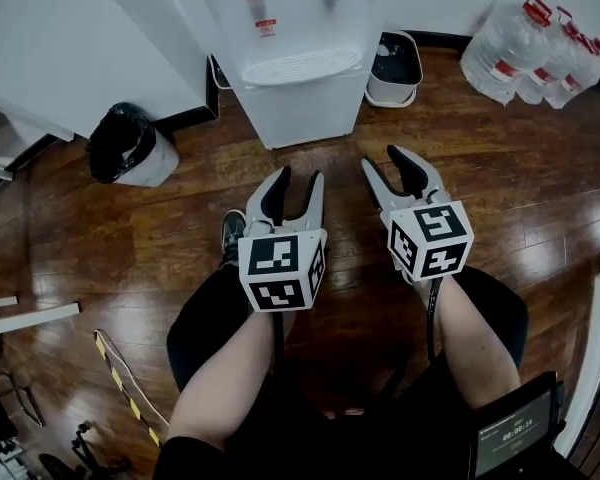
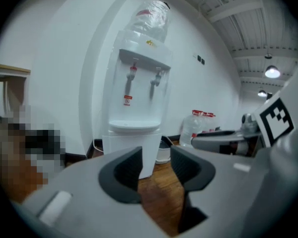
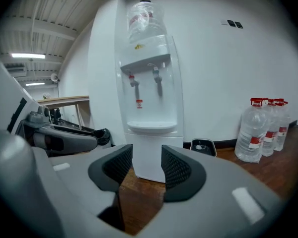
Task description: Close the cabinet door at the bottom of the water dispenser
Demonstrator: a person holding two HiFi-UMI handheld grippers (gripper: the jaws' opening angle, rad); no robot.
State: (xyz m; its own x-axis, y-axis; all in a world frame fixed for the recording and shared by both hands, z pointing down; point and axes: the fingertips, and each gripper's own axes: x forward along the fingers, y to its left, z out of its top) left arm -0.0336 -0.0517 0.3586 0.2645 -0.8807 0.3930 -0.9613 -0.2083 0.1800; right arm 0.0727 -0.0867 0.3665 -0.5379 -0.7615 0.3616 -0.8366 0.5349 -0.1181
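Note:
The white water dispenser [image 1: 295, 63] stands against the wall at the top centre of the head view. Its bottom cabinet door [image 1: 302, 108] looks flush with the body. My left gripper [image 1: 298, 183] and right gripper [image 1: 390, 166] are held side by side above the wooden floor, a short way back from the dispenser and apart from it. Both are open with nothing between their jaws. In the left gripper view, the left gripper [image 2: 156, 167] frames the dispenser [image 2: 139, 113]. In the right gripper view, the right gripper [image 3: 146, 165] points at the cabinet door [image 3: 149, 155].
A bin with a black bag [image 1: 130, 146] stands left of the dispenser, and a white container with a dark lid [image 1: 395, 68] stands right of it. Several large water bottles [image 1: 530, 53] sit at the far right wall. A shoe [image 1: 232, 233] is below the left gripper.

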